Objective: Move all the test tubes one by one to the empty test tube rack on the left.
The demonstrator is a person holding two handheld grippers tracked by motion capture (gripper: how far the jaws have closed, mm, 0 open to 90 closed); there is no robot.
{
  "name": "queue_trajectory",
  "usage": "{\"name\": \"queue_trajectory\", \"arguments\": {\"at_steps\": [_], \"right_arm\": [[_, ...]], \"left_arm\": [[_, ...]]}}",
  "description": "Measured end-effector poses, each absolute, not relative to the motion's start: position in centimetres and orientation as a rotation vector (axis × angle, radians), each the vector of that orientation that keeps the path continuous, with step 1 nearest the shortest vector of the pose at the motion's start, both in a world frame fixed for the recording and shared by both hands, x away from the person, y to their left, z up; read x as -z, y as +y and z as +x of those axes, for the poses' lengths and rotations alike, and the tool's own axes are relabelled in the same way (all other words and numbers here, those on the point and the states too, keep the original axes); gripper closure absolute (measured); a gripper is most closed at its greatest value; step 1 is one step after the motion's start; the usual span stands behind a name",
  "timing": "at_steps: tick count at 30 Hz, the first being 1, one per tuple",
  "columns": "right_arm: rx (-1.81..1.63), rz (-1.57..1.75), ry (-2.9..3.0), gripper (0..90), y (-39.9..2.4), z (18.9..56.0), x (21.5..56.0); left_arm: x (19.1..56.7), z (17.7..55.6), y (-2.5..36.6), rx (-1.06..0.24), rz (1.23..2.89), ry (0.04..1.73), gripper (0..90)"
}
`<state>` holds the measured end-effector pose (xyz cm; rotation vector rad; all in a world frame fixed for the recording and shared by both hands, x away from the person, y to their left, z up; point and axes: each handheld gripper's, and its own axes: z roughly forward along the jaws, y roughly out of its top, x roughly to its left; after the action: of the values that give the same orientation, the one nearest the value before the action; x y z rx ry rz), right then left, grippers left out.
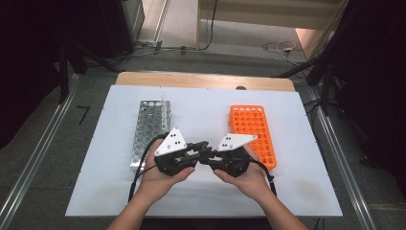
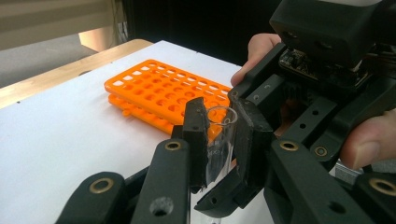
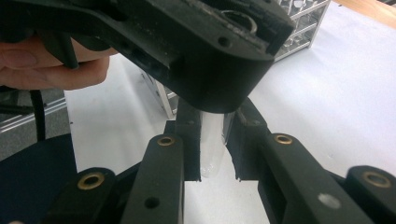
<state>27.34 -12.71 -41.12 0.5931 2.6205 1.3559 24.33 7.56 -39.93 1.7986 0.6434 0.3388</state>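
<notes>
You have the clear test tube clamped by both sets of jaws at once, left gripper and right gripper meeting mid-counter above the white mat, so it looks like a hand-over between the metal rack and the orange rack. Open mat lies between the racks; the orange rack sits just beside your right hand.

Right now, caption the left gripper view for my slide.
Both claws, left and right, clamp one clear test tube above the white table, orange rack behind.
</notes>
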Motion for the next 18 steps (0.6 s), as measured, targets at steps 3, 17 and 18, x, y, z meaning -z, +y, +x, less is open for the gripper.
{"name": "queue_trajectory", "arguments": {"at_steps": [3,17,18], "right_arm": [[-1.363,0.602,2.621,70.3,-12.8,27.4,41.1],[-1.449,0.638,2.622,25.3,-14.1,28.0,40.8],[-1.445,0.648,2.614,21.0,-14.2,28.1,40.8]], "left_arm": [[39.9,24.4,7.7,-0.348,1.793,0.652,74.8],[39.1,25.0,9.9,-0.399,1.741,0.711,74.9],[39.0,25.1,10.1,-0.404,1.737,0.714,74.9]]}}
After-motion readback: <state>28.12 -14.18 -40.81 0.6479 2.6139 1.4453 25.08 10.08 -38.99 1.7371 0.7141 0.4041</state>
